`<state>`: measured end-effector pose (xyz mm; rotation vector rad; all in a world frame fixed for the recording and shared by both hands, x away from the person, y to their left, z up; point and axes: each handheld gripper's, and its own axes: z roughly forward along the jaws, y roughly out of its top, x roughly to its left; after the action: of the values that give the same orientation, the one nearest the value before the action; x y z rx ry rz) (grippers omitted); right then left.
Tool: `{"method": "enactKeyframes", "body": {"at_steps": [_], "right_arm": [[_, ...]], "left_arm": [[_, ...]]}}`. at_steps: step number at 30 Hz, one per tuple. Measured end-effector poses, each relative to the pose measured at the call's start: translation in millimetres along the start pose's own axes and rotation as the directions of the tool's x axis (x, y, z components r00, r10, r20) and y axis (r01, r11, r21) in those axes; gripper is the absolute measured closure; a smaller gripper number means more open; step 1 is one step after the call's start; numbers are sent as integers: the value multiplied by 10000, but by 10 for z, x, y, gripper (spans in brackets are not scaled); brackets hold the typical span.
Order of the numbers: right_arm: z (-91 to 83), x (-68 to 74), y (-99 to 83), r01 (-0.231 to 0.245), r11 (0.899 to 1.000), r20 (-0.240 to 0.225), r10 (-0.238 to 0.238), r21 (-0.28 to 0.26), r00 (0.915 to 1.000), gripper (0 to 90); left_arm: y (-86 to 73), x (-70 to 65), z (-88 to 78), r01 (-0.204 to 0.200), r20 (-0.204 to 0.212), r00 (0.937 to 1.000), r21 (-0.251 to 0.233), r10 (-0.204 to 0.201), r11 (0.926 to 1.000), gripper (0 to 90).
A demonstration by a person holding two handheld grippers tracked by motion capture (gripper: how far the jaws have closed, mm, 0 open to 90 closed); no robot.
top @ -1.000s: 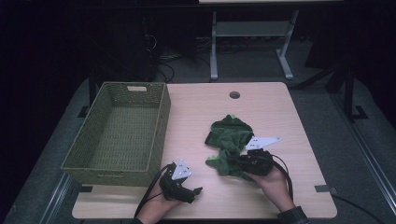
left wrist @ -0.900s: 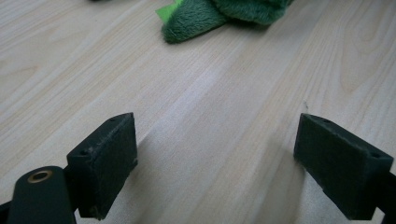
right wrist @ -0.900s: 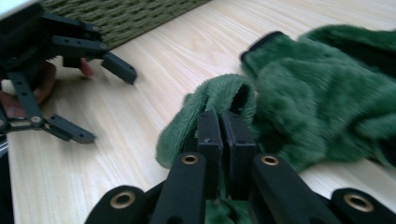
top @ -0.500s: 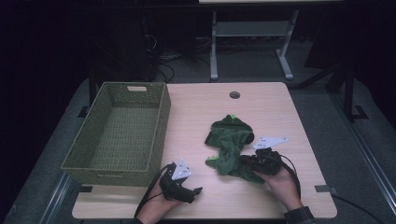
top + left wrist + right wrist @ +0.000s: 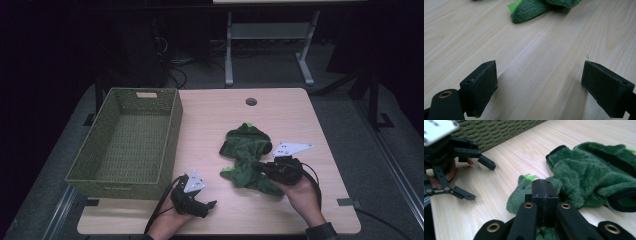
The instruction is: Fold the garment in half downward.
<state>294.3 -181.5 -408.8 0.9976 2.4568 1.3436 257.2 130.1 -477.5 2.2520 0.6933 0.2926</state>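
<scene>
Two tools work at the wooden bench. Right tool, at 5 o'clock in the high view, has just been closing; its jaws stand pressed together, pinching a fold of the green plush garment, which lies crumpled on the bench right of centre. Left tool, at 6 o'clock, rests on the bench with jaws spread wide over bare wood. At 9 o'clock stands the woven green basket, well apart from the garment.

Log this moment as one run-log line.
right gripper: shut on green plush garment | left gripper: open, nothing between fingers, resting on table | basket: empty
</scene>
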Motion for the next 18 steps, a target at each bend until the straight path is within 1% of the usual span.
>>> {"method": "enactKeyframes", "body": {"at_steps": [4,5,7,8,9,10,12,13,15,16,17,18], "right_arm": [[148,-55,-19,-23,9992,88,19,399,10000,899],[200,-66,-35,4,9979,173,-16,651,9998,899],[267,-81,-74,-140,9958,236,119,910,9997,899],[315,-97,-107,-199,9933,250,171,1141,9995,899],[353,-116,-131,-108,9910,273,72,1334,9996,899],[382,-120,-148,-226,9878,331,177,1540,9993,899],[428,-139,-169,-269,9838,381,204,1775,9991,899],[453,-148,-179,-296,9830,383,230,1810,9990,899],[524,-152,-204,-205,9748,547,86,2220,9985,900],[557,-159,-222,-108,9736,556,-19,2279,9985,900],[569,-160,-226,-213,9740,522,97,2253,9986,900],[569,-161,-218,-228,9729,516,112,2299,9986,900]], "left_arm": [[1,1,0,-17,4,10000,3,17,10000,126],[1,4,-2,-54,0,10000,33,54,10000,126],[1,3,-2,-48,-1,10000,32,48,10000,126],[1,3,-2,-50,-1,10000,32,51,10000,126],[0,0,-2,-13,15,10000,32,13,10000,126],[0,1,-2,-16,15,10000,32,16,10000,126],[0,0,-2,-16,14,10000,33,16,10000,126],[0,1,-2,-18,14,10000,33,18,10000,126],[0,0,-2,-15,15,10000,31,15,10000,126],[0,0,-2,-15,17,10000,32,15,10000,126],[0,1,-2,-21,15,10000,32,21,10000,126],[0,0,-2,-16,16,10000,33,16,10000,126]]}}
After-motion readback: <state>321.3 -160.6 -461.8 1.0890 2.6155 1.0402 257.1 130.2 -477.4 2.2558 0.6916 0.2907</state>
